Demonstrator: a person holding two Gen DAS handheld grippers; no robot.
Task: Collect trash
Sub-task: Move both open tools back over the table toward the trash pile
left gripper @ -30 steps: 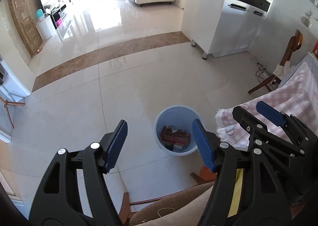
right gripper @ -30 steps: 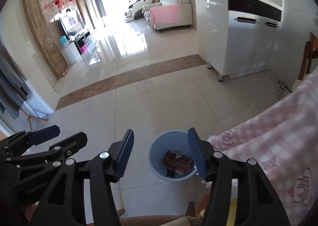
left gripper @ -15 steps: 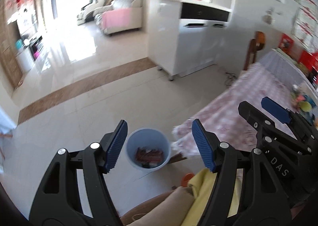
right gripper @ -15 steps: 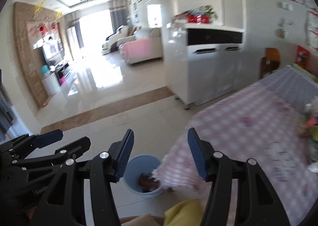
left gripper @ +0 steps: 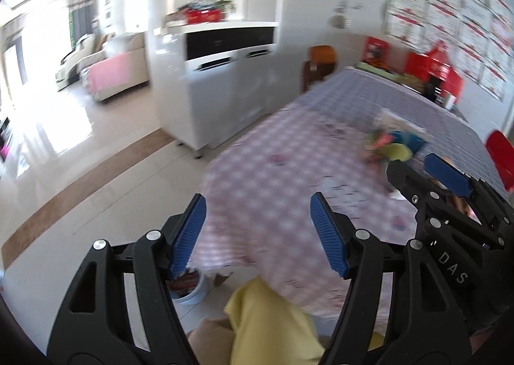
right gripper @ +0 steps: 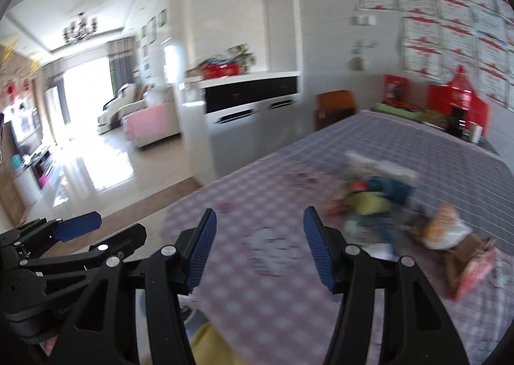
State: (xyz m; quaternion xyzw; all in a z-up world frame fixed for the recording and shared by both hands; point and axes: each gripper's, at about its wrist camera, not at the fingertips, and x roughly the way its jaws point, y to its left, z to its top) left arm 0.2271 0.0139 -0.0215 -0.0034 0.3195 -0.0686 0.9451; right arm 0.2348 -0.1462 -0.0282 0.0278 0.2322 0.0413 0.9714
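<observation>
Both grippers hang over the near edge of a checked-cloth surface (right gripper: 417,153), the left gripper (left gripper: 257,233) and right gripper (right gripper: 257,247) each with jaws wide and nothing between them. A blurred heap of trash (right gripper: 372,201) lies on the cloth just beyond the right gripper; the bin (left gripper: 189,288) stands on the floor below.

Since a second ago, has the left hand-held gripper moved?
Yes. The left hand-held gripper swung from over the bin toward the checked tablecloth.
</observation>
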